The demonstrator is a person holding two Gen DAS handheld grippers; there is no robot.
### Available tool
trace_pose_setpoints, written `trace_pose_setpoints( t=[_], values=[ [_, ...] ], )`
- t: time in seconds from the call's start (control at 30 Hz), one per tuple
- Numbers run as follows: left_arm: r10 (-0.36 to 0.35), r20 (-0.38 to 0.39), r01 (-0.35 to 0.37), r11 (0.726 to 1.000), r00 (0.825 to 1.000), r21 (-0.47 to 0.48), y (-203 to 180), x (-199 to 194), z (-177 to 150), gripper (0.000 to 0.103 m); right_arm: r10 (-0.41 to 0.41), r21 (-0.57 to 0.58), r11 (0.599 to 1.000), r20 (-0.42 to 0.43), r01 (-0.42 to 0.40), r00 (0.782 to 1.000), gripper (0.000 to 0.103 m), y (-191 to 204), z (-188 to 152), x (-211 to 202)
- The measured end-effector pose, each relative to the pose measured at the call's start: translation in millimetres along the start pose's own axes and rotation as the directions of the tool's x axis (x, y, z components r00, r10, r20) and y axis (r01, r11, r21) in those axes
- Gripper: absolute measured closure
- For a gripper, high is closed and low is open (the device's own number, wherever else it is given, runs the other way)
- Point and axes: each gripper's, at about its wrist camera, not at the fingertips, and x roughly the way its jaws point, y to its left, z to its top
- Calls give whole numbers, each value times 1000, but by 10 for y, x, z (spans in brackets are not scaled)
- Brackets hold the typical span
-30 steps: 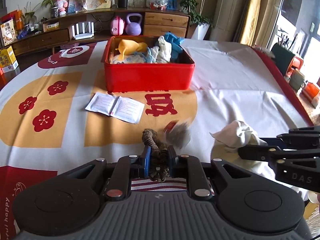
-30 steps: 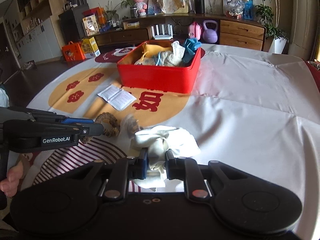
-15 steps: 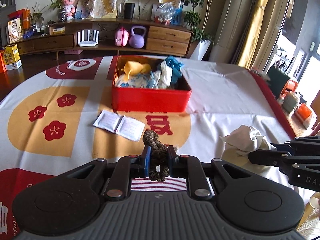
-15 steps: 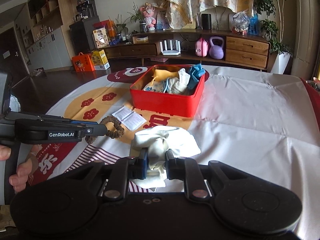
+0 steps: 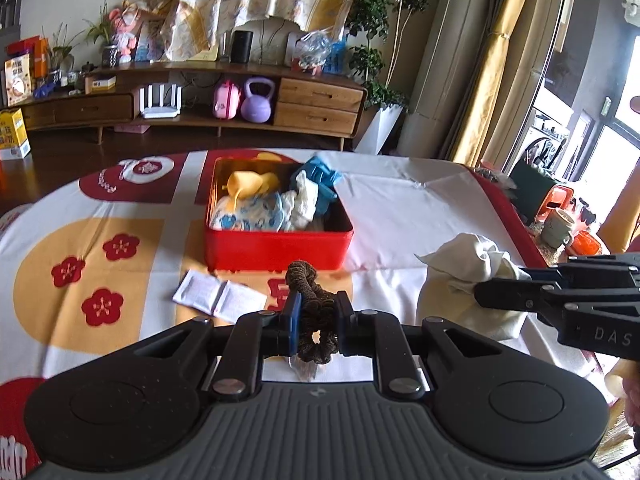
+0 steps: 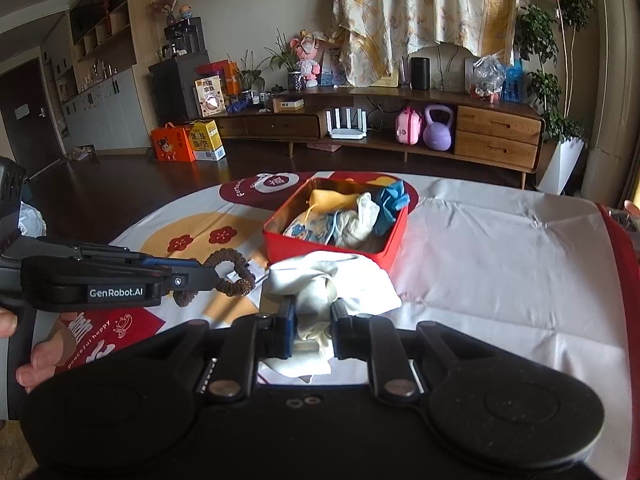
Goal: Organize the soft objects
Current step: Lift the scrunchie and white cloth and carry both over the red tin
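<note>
Both grippers lifted higher since before: left gripper (image 5: 316, 316) clamps scrunchie (image 5: 310, 292), right gripper (image 6: 314, 330) clamps cloth (image 6: 320, 280). Risk: trailing cloth snags box (image 6: 336, 252) rim.

The left hand-held gripper (image 5: 316, 318) is seen to be of matt black plastic, ribbed at its base; a brown, ruffled fabric scrunchie (image 5: 310, 292) is pinched in it; soft, creased cream cloth (image 6: 320, 280) is clamped in the right hand-held gripper (image 6: 314, 320); the red box (image 5: 276, 246) looks smooth and faintly glossy; the desk (image 5: 400, 200) is covered by wrinkled printed cloth; a thin paper leaflet (image 5: 218, 296) lies matt.
</note>
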Motion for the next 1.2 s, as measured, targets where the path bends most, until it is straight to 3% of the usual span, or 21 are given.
trace_pose_setpoints(
  t=[0.67,1.2],
  values=[
    [1,102,-2,1000,995,5,134,223,710,86,-22,-6,1000,56,22,998,87,-220,572,327],
    [8,56,-8,1000,998,2,371,791,954,86,-65,-34,997,43,67,997,86,-376,948,970]
  ],
)
